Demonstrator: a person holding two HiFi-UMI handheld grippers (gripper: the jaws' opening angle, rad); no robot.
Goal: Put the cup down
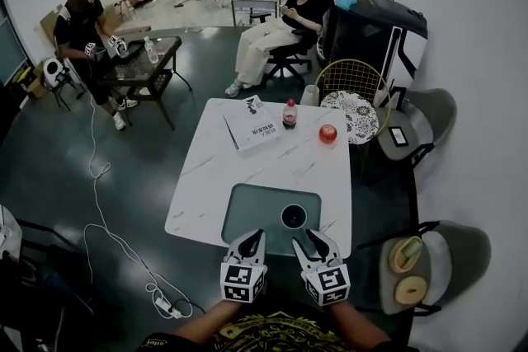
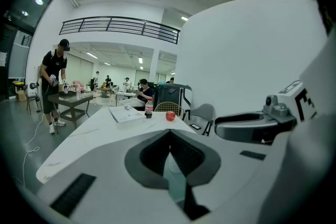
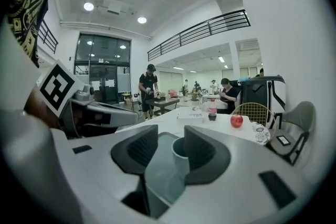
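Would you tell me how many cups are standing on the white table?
1. The cup stands on the grey tray at the near edge of the table. None seems hidden.

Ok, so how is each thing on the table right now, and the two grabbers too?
cup: upright on the mat, nothing gripping it.
bottle: upright, red cap on.
apple: whole, resting on the table.
booklet: closed, lying flat.
left gripper: jaws together, empty.
right gripper: jaws apart, cup just beyond them, not touched.
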